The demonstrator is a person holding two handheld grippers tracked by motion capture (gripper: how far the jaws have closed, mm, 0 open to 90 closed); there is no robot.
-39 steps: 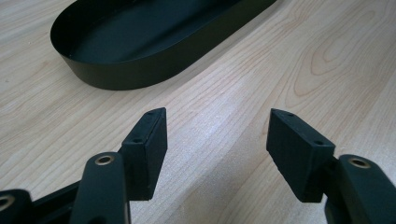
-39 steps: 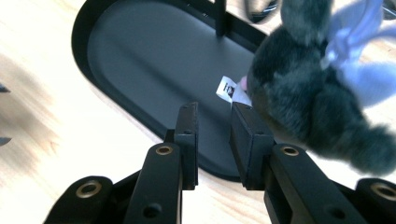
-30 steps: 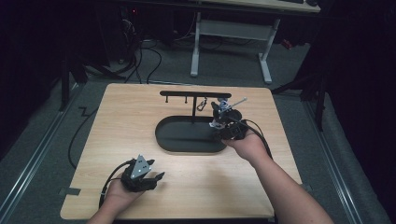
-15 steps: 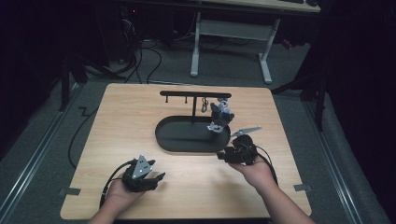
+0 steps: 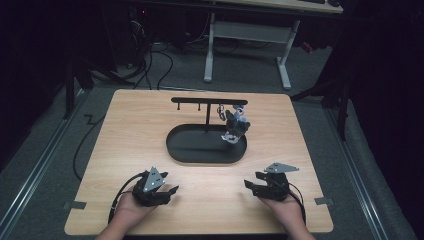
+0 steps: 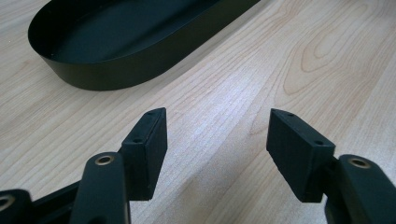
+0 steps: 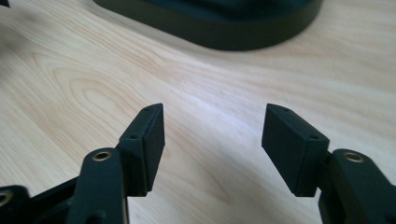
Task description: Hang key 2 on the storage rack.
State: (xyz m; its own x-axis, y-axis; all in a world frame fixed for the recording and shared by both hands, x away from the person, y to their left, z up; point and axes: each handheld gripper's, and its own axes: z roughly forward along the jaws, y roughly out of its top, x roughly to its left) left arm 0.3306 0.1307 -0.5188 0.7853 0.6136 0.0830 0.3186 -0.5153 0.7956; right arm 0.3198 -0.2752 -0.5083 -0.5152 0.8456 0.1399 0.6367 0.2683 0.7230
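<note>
Both tongs, left gripper (image 5: 172,190) and right gripper (image 5: 249,184), are held open and empty; the small toy (image 5: 236,125) hung at twelve o'clock looks light and should be gripped at its middle

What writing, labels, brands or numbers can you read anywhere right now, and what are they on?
None can be read.
Black oval tray and its hanger bar: plain, no lettering.
Small figure hanging from the bar: too small and blurred to tell any marking.
Left gripper and right gripper, jaws open with nothing between: no print seen.
Wooden table: bare grain.
</note>
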